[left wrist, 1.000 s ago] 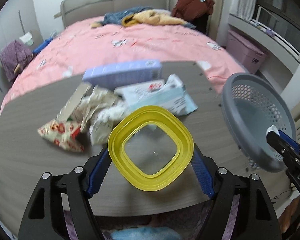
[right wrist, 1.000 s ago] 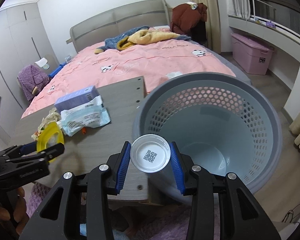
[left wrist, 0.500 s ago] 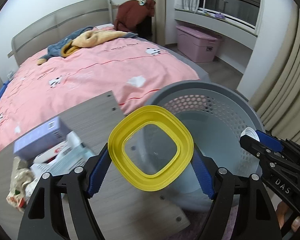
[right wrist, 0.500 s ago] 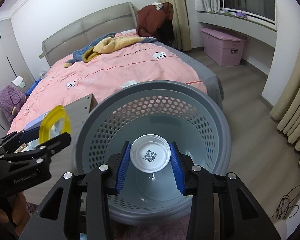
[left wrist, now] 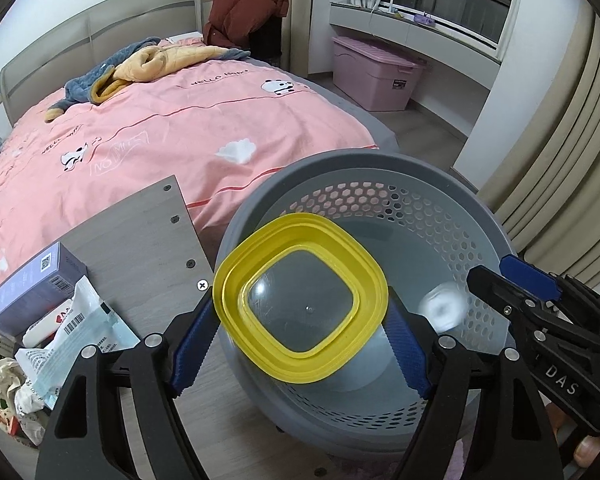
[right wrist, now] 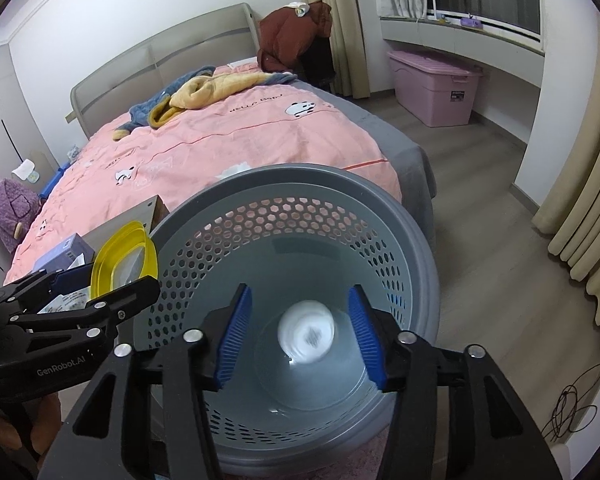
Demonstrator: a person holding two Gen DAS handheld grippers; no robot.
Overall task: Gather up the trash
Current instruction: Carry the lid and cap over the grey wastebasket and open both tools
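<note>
R gripper (right wrist: 302, 334) now wide open, holds nothing; white cup (right wrist: 306, 330) it clamped 0.5 s ago is loose, blurred, dropping into grey basket (right wrist: 300, 184) = 1 item binned | L gripper (left wrist: 300, 330) clamped on yellow lid (left wrist: 300, 300), now over basket rim; prob next drop | wrappers (left wrist: 60, 344) + box remain on table (left wrist: 140, 232)

We see the mouth of the gray basket (right wrist: 300, 216) wide open, with only a blurred white cup (right wrist: 306, 330) inside. The yellow lid (left wrist: 300, 300) in the left gripper (left wrist: 300, 330) covers its table-side rim. Boxes and wrappers (left wrist: 56, 320) crowd the table's (left wrist: 140, 232) left edge; its right corner near the basket lies bare.
</note>
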